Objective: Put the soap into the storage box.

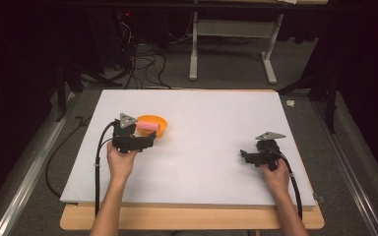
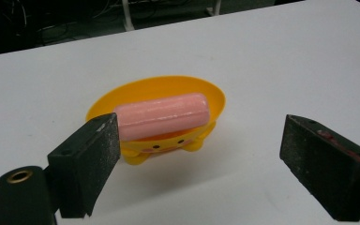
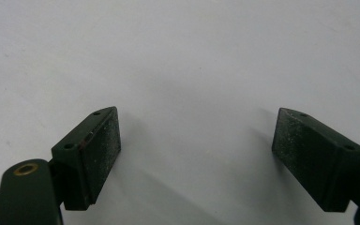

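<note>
An orange bowl with small feet stands on the white board at its left. A pink cylinder lies across it. The left gripper view shows the bowl and the pink cylinder just beyond the jaws. My left gripper is open right next to the bowl, on its near side, its jaws wide apart with nothing between them. My right gripper rests at the right of the board, pointing left, also open above bare white surface.
The white board lies on a wooden table. Beyond the far edge are a white table frame and floor cables. A small white scrap lies off the board's far right corner.
</note>
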Tool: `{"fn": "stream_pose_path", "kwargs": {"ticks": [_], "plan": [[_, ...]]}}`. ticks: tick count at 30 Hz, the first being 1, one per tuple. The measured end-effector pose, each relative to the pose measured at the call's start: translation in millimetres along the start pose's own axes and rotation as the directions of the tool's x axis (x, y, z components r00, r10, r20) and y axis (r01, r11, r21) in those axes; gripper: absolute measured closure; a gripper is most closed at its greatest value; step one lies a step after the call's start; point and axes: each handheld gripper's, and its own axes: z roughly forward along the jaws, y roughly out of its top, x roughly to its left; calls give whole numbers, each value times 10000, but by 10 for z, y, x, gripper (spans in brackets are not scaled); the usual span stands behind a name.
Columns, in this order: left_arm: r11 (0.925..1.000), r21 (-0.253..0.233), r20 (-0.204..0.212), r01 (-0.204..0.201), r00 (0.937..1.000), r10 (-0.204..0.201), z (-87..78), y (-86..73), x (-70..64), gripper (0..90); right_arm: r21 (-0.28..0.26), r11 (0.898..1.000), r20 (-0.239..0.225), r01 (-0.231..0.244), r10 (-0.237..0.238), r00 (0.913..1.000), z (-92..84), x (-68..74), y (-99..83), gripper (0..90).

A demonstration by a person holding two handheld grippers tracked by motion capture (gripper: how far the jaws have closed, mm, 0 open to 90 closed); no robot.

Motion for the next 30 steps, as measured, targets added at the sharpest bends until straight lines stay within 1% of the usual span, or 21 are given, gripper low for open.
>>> {"fn": "stream_pose_path", "kwargs": {"ticks": [4, 6, 8, 11, 13, 14, 20, 25, 30], "plan": [[10000, 20, 70, -43, 10000, 43, -14, -41, -23, 136, -1, 10000, 3, 1, -1, 10000, 0, 0, 0, 162], [9997, 64, -78, -224, 9997, 225, -22, -67, -53, 137, 12, 10000, -9, 2, -2, 10000, -1, 0, 0, 162], [9999, -20, 105, -163, 9998, 163, -35, -105, -77, 141, 0, 10000, 2, 3, -3, 10000, 0, 0, 0, 162], [9999, -13, 156, -150, 9998, 151, -42, -124, -85, 141, 0, 10000, 1, -1, 1, 10000, 0, 0, 0, 161], [10000, -40, 328, -72, 9994, 74, -49, -149, -99, 141, 0, 10000, 2, 0, 0, 10000, 0, 0, 0, 162], [10000, -40, 328, -72, 9994, 74, -49, -149, -99, 141, 0, 10000, 2, 0, 0, 10000, 0, 0, 0, 162], [9998, 34, 667, -178, 9976, 175, -68, -181, -153, 141, 1, 10000, 4, 1, -1, 10000, 0, 1, 0, 161], [9999, -35, 818, -161, 9965, 163, -73, -209, -195, 141, 2, 10000, 3, 1, -1, 10000, 0, 0, 0, 161], [9997, -21, 1120, -244, 9934, 245, -82, -231, -252, 141, 20, 10000, -2, 3, -3, 10000, -1, 0, 0, 161]]}}
